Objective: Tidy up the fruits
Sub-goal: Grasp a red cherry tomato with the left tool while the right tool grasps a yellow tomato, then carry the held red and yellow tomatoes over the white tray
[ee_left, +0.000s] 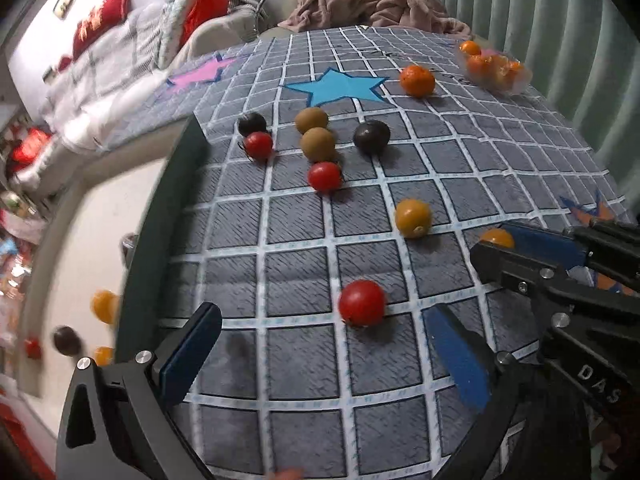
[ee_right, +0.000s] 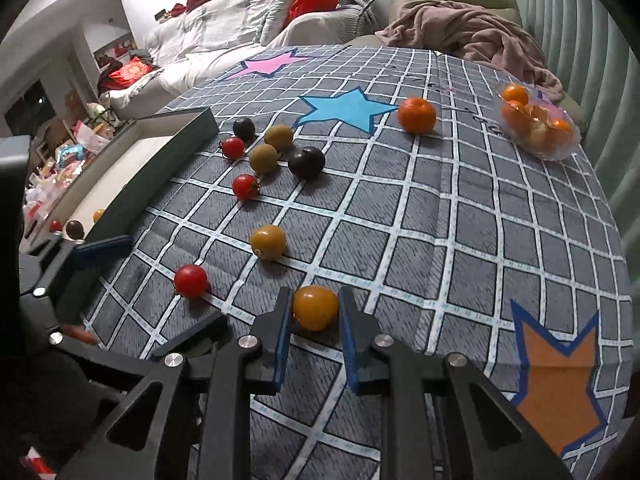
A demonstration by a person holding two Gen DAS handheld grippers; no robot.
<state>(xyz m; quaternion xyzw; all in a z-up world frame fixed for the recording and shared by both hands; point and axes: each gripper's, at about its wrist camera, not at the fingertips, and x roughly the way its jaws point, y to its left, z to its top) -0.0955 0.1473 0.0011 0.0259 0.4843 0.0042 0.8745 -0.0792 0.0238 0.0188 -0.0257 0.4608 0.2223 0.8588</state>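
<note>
My left gripper (ee_left: 324, 356) hangs open over the checked cloth, and a red cherry tomato (ee_left: 362, 303) lies just ahead of its gap, untouched. My right gripper (ee_right: 316, 318) is shut on a yellow-orange tomato (ee_right: 315, 307) that rests on the cloth, with both blue pads against its sides. Loose fruit lies farther out: a yellow tomato (ee_right: 268, 242), two more red tomatoes (ee_right: 245, 186), two brown fruits (ee_right: 264, 159), two dark plums (ee_right: 306, 162) and a mandarin (ee_right: 417, 115). A green box (ee_right: 188, 148) at the left holds a few small fruits.
A clear plastic tub of orange fruit (ee_right: 538, 124) stands at the far right near the cloth's edge. A pink blanket (ee_right: 472, 36) lies on the chair behind. The box wall (ee_left: 168, 220) runs close along the left gripper's left finger.
</note>
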